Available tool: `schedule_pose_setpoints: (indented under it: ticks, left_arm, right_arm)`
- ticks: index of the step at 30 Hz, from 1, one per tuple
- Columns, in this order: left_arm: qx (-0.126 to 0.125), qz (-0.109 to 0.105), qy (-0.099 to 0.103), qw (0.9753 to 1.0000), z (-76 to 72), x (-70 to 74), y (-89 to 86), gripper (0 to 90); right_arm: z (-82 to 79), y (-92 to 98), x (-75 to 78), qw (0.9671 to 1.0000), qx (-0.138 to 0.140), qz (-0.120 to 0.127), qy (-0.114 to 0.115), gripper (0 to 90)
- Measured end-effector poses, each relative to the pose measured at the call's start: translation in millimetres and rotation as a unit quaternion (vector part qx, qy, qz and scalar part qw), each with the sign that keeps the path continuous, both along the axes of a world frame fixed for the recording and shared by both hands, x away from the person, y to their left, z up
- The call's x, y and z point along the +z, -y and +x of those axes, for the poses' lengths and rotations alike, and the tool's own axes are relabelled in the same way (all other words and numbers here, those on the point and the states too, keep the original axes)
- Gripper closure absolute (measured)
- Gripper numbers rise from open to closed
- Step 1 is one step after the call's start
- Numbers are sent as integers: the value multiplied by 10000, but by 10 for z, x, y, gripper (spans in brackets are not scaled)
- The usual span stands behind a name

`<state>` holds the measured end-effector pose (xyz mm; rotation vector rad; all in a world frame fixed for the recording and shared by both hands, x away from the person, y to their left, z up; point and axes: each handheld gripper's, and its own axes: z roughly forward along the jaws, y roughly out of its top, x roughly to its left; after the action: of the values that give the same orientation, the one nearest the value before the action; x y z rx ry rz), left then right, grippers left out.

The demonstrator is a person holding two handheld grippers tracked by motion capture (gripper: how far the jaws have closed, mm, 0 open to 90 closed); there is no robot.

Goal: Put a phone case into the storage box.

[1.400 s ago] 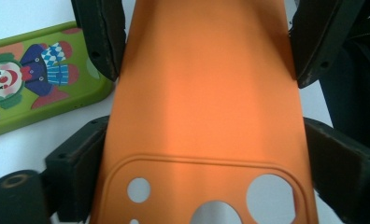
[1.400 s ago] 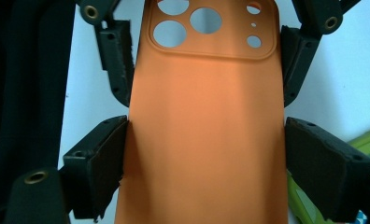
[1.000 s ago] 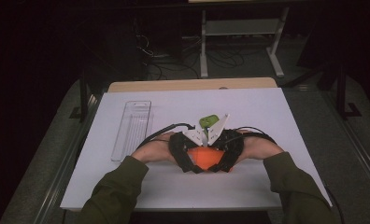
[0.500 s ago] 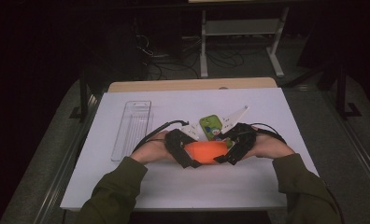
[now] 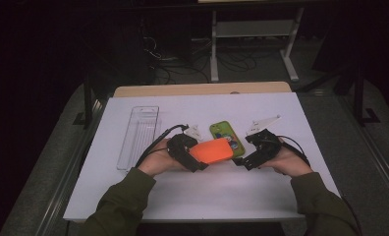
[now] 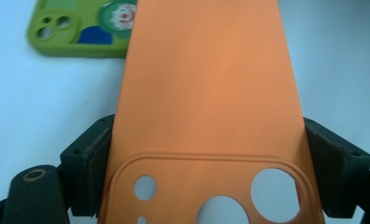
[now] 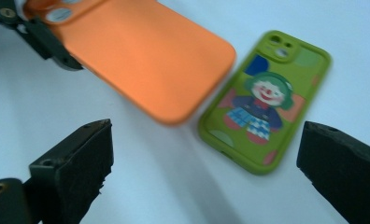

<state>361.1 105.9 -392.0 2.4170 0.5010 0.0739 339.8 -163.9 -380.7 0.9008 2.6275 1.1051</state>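
Holding: orange case [image 5: 212,151] is clamped by left gripper [image 5: 195,160] | right gripper [image 5: 245,158] is wide open, empty | green case [image 5: 225,137] lies untouched, far | tray [image 5: 139,137] left, unfilled

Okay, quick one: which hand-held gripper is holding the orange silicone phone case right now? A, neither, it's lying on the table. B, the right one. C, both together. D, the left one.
D: the left hand-held gripper has its jaws clamped on both edges of the orange silicone phone case, while the right hand-held gripper stands open and empty near the green cartoon-print phone case.
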Motion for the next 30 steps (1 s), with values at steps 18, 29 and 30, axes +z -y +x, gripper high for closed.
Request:
schedule_pose_setpoints:
  ticks: [18,29,30]
  left_arm:
    - [736,-29,14,9973,18,30,-45,156]
    - [680,27,17,9977,40,35,-63,157]
    - [686,25,31,9976,39,35,-63,157]
  right_arm:
    - [-147,62,-226,9940,-1029,197,307,20]
    - [-174,-42,-293,9910,-805,-442,975,20]
    - [-180,-55,-293,9900,-798,-497,1049,20]
